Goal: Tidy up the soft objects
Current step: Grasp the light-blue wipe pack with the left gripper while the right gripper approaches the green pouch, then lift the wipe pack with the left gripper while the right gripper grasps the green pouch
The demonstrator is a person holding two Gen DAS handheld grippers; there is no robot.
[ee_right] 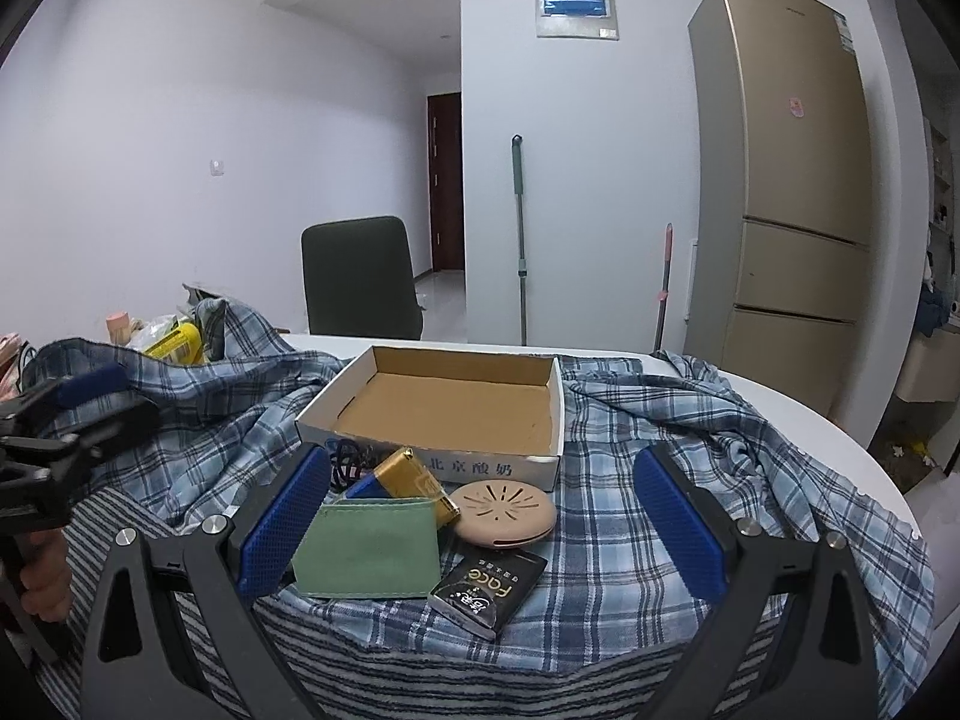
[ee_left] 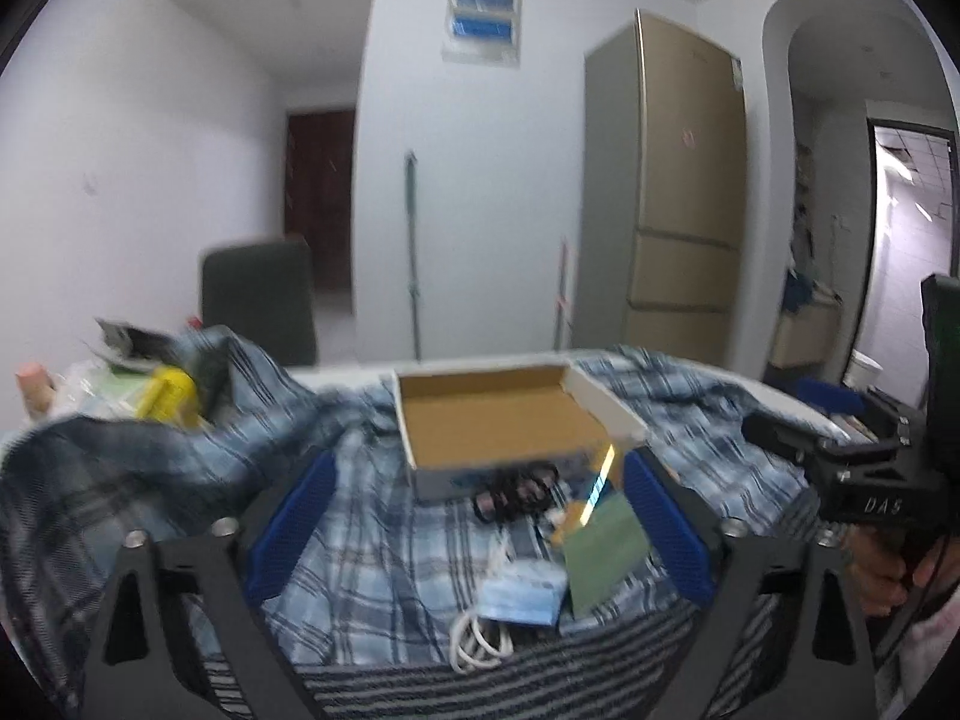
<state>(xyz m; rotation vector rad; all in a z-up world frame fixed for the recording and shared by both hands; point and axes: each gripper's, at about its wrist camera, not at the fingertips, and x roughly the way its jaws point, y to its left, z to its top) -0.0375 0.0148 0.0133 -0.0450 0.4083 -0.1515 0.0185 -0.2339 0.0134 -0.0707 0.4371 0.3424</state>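
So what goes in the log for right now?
left claw: open | right claw: open | open cardboard box: empty | green felt pouch: on plaid cloth

You have soft woven plaid cloth, a matt raw-cardboard box, a felt-like green pouch, a glossy gold pack, and ribbed blue rubbery gripper pads.

We count one open cardboard box, one green cloth pouch, one round pink case, one black packet, one face-mask pack, two coiled cables.
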